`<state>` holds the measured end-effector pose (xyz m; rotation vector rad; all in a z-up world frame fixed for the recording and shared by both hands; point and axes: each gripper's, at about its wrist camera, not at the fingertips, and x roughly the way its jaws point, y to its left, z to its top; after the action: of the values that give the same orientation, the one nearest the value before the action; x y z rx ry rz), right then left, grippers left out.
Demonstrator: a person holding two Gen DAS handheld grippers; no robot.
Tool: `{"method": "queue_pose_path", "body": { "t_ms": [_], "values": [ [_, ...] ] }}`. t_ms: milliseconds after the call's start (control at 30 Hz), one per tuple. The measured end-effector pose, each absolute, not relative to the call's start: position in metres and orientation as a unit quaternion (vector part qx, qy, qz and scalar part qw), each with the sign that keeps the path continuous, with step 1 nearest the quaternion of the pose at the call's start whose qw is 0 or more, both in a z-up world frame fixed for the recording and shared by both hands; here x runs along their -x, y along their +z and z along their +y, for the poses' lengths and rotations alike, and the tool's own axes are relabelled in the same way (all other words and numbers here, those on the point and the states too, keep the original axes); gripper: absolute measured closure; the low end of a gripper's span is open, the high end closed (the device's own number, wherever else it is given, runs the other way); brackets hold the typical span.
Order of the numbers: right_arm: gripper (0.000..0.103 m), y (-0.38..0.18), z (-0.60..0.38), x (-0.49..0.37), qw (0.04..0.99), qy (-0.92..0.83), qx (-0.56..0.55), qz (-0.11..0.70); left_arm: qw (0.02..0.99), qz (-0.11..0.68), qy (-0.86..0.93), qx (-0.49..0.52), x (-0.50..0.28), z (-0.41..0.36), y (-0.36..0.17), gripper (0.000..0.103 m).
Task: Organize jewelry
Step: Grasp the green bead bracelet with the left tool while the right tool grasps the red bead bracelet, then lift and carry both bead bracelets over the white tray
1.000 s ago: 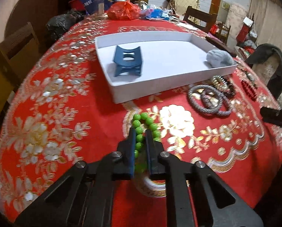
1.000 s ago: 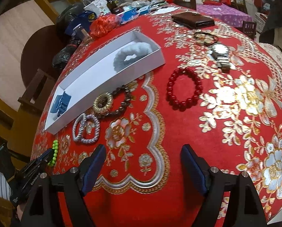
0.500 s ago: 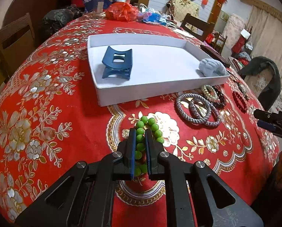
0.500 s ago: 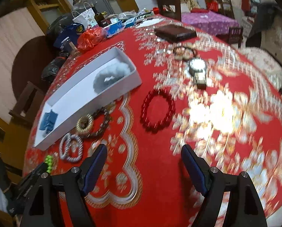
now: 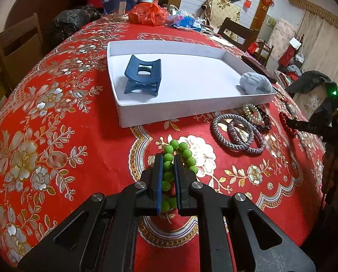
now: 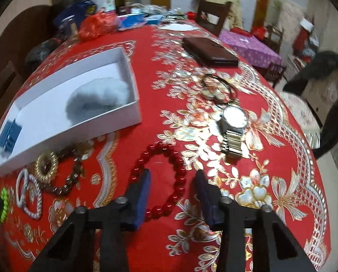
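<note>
The left hand-held gripper (image 5: 169, 176) is pinched tight on one side of the green round-bead bracelet (image 5: 180, 158), whose free loop lies on the red floral-cloth desk (image 5: 55, 136) just short of the shallow white cardboard box (image 5: 169, 111). Only a few beads sit between the pads, so a stretch cord could roll out on the lift, or the dangling loop could catch the box's near wall. The right hand-held gripper (image 6: 172, 195) is closing over the dark red bead bracelet (image 6: 159, 179) that lies flat on the cloth; its near-right arc sits between the blue pads, not yet pressed. Closing askew may push the beads sideways or snag the cloth. The gold-banded wristwatch (image 6: 233, 124) lies near and could be nudged.
</note>
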<state>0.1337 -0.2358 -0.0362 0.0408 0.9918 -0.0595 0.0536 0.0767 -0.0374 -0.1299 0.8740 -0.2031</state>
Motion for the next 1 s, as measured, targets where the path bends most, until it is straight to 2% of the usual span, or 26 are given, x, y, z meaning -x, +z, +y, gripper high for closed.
{"method": "queue_pose_path", "body": {
  "t_ms": [100,167,267,667,1000],
  "values": [
    [0.081,-0.035,-0.235,-0.13,0.879,-0.02,-0.026,0.476,0.899,0.422,-0.098,0.062,-0.053,0.077,-0.037,0.095],
    [0.094,-0.034,-0.24,-0.125,0.878,-0.015,-0.047,0.477,0.899,0.422,-0.098,0.062,-0.053,0.076,-0.037,0.095],
    [0.094,-0.031,-0.242,-0.117,0.876,0.007,-0.093,0.473,0.899,0.422,-0.097,0.061,-0.053,0.077,-0.037,0.095],
    [0.094,0.017,-0.224,-0.058,0.908,0.098,-0.139,0.384,0.902,0.422,-0.086,0.044,-0.053,0.072,-0.039,0.095],
    [0.094,0.03,-0.206,-0.049,0.913,0.138,-0.126,0.363,0.903,0.421,-0.08,0.029,-0.055,0.067,-0.04,0.095]
  ]
}}
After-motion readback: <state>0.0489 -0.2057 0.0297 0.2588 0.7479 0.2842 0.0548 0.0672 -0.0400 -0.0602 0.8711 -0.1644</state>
